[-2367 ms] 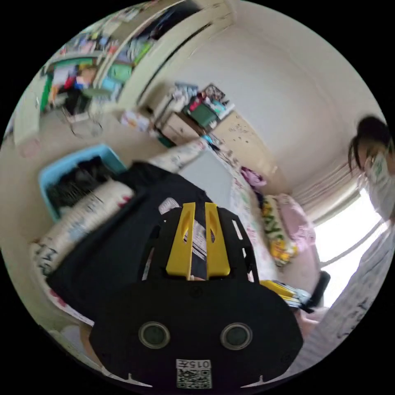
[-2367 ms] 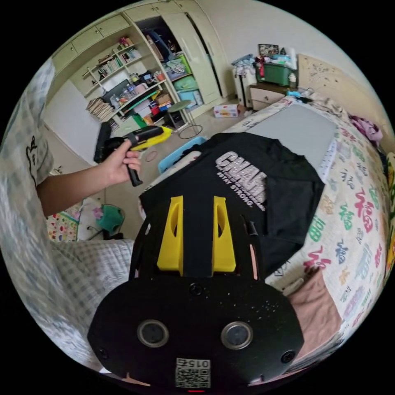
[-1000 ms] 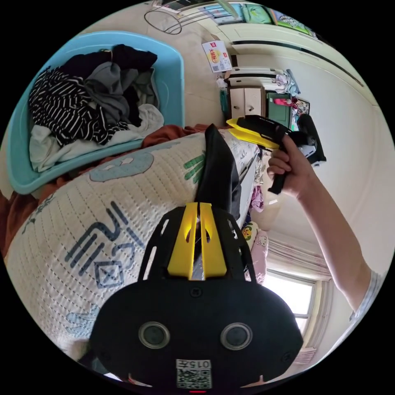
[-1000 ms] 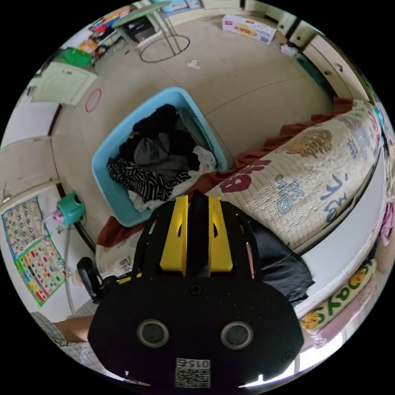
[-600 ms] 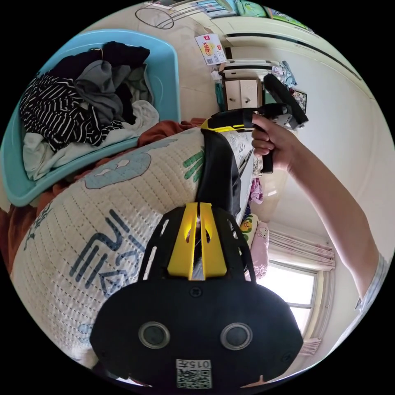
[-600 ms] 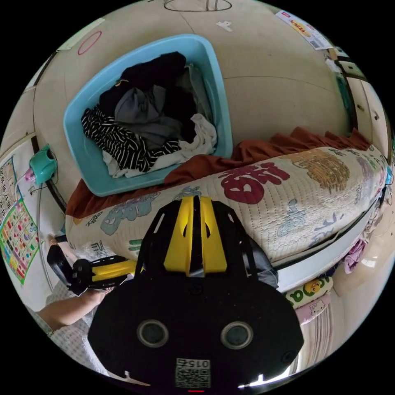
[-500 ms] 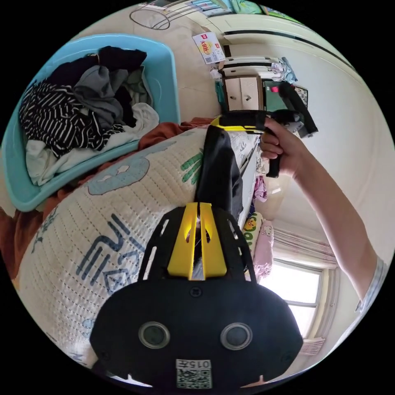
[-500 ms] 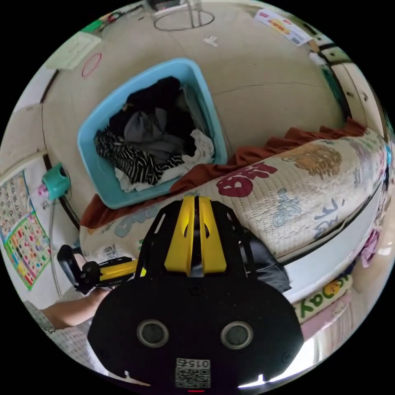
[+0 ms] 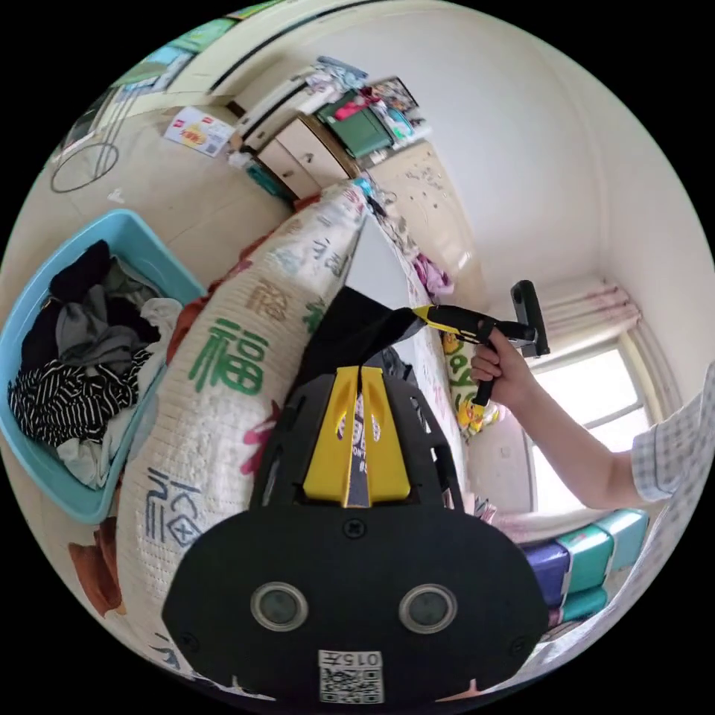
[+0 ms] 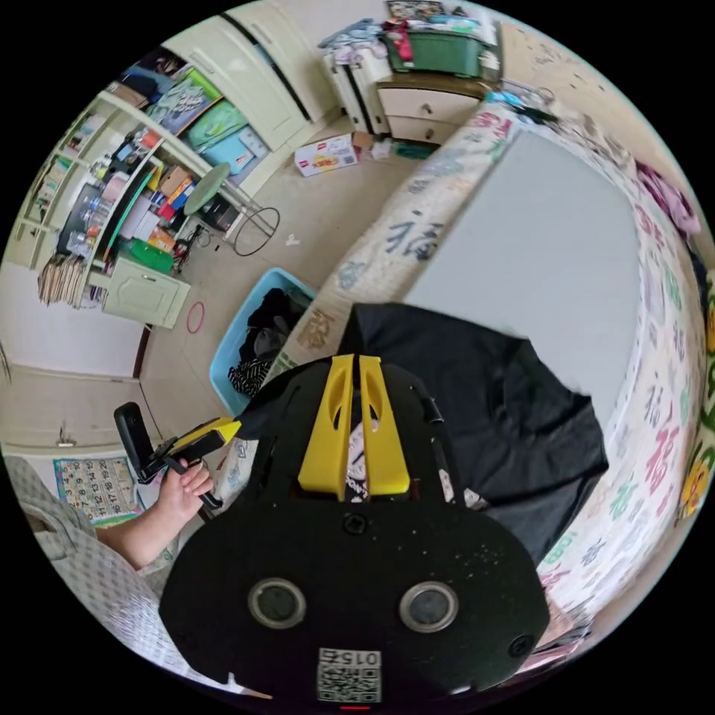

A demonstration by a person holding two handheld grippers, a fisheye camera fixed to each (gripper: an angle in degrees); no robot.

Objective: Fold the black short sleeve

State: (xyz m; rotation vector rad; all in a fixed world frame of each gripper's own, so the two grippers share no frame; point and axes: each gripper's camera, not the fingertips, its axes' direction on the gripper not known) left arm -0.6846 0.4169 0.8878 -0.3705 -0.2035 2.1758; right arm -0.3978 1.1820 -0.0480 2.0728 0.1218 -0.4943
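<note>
Black short sleeve (image 10: 491, 402) hangs off the bed (image 10: 655, 454) edge, left tongs (image 9: 358, 436) and right tongs (image 10: 355, 436) each clenched on a hem corner; uneven pull risks skewed fold or slipped grip.

You were working in a bedroom of a home: a bed (image 10: 655, 454) under a printed quilt, a blue laundry basket (image 9: 45, 462) of clothes on the floor, wardrobes (image 10: 261, 82), cluttered shelves (image 10: 112, 201), a curtained window (image 9: 596, 402).
</note>
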